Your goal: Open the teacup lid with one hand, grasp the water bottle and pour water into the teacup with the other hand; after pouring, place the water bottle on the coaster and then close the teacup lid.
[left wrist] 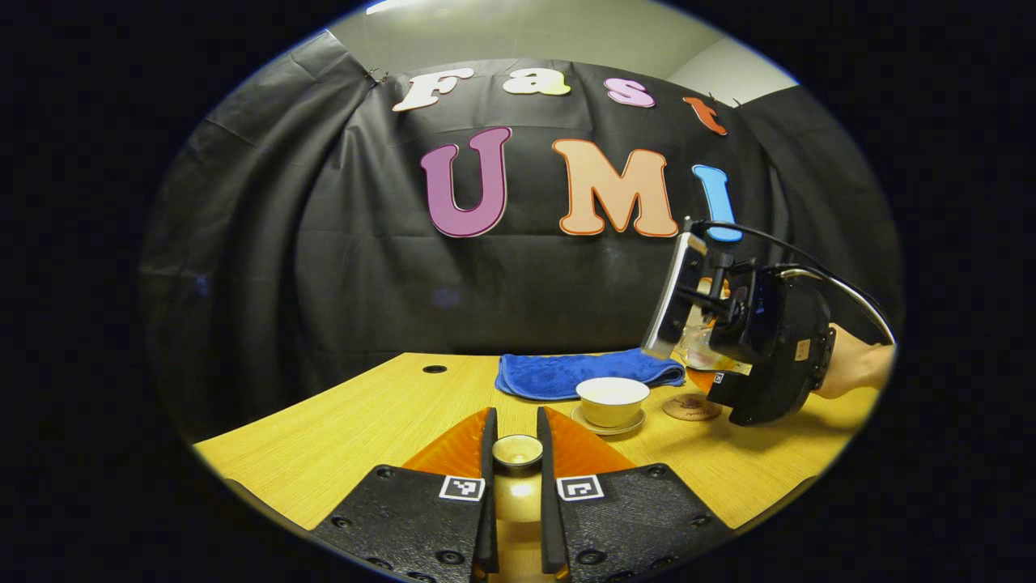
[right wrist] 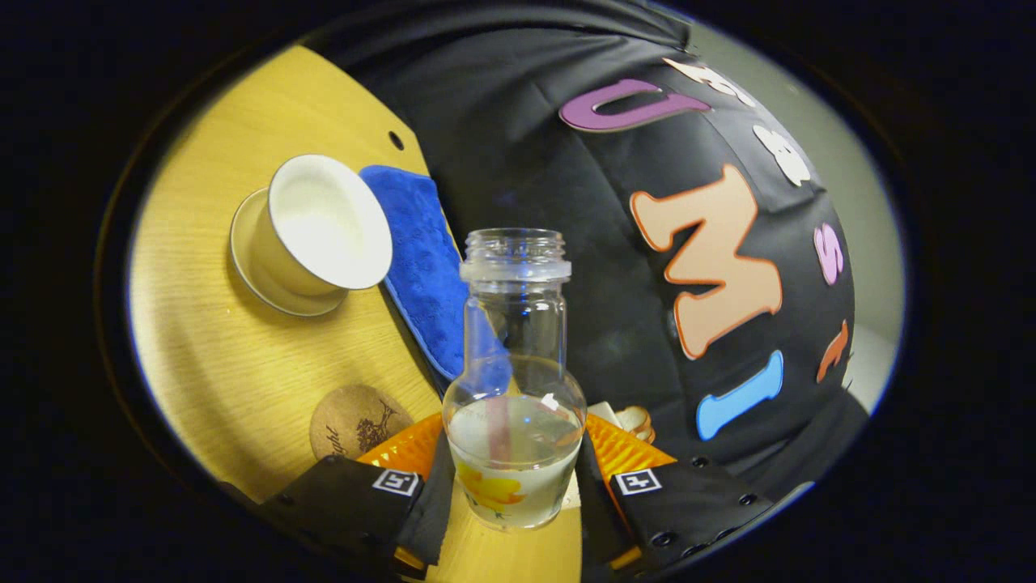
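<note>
**Lid lifted clear, bottle held tilted near the teacup**

In the left gripper view, the left hand-held gripper (left wrist: pixel 518 453) sits low over the wooden tabletop (left wrist: pixel 348 421), its two fingers closed narrowly on the small teacup lid (left wrist: pixel 518 450), which is held between them, away from the cup. Beyond it the teacup (left wrist: pixel 612 400) stands uncovered on its saucer (left wrist: pixel 607 425), just in front of a folded blue cloth (left wrist: pixel 566 374). To the right of the cup lies the round cork coaster (left wrist: pixel 691 406), bare on top. Above and beside the coaster is the right hand-held gripper's body, with a person's hand (left wrist: pixel 850 368) behind it.

In the right gripper view, the right hand-held gripper (right wrist: pixel 515 478) clamps the lower body of the clear glass water bottle (right wrist: pixel 515 380), a finger pressing on each side. The bottle has no cap, and water fills its lower part. This view is strongly tilted: the tabletop runs up the left side, with the open teacup (right wrist: pixel 324 223) on its saucer, the blue cloth (right wrist: pixel 421 267) beside it, and the coaster (right wrist: pixel 356 421) near the gripper's left finger. The bottle's mouth is apart from the cup.
</note>
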Available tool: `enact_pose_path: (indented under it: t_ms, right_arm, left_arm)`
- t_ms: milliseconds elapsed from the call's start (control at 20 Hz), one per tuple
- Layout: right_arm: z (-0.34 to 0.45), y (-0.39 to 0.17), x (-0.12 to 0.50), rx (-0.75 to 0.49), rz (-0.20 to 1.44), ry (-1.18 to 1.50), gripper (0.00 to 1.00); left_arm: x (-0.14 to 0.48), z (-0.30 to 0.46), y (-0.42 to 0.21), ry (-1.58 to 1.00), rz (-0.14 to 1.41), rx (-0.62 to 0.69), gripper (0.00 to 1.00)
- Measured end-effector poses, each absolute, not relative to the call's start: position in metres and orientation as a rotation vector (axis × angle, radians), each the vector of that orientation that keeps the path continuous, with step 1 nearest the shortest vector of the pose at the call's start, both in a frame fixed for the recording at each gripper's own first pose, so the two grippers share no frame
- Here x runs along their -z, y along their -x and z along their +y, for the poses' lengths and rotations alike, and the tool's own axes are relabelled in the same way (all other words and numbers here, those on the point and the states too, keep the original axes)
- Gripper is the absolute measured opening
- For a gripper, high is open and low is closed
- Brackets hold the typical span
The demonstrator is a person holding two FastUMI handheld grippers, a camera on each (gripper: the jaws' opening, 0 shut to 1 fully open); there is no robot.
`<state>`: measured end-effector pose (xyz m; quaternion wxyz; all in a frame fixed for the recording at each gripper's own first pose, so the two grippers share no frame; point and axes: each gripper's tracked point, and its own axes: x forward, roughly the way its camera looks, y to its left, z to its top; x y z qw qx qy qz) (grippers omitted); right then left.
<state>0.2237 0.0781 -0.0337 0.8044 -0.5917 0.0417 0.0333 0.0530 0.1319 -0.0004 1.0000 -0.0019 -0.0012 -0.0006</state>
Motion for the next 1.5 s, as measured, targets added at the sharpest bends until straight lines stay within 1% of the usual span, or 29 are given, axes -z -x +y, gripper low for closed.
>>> enact_pose_path:
  t_ms: [100,150,250,450,550,700,1500]
  right_arm:
    - [0.083,-0.225,0.041,-0.081,0.097,1.333,0.73]
    - [0.086,-0.225,0.044,-0.086,0.103,1.359,0.71]
    - [0.089,-0.227,0.048,-0.093,0.106,1.430,0.72]
    - [0.091,-0.229,0.047,-0.100,0.099,1.547,0.71]
    - [0.097,-0.225,0.044,-0.096,0.073,1.605,0.73]
    - [0.100,-0.226,0.036,-0.091,0.061,1.679,0.72]
    - [0.118,-0.233,0.022,-0.080,0.008,1.922,0.72]
  left_arm:
    - [0.001,0.131,-0.053,0.004,-0.002,0.000,0.18]
    - [0.001,0.132,-0.052,0.004,-0.002,-0.001,0.18]
    - [0.001,0.133,-0.052,0.005,-0.002,-0.003,0.18]
    - [0.001,0.133,-0.052,0.006,-0.001,0.002,0.18]
    - [0.001,0.133,-0.051,0.006,-0.001,0.005,0.18]
    - [0.000,0.133,-0.051,0.007,-0.001,0.004,0.18]
    - [0.000,0.133,-0.050,0.006,0.000,0.010,0.18]
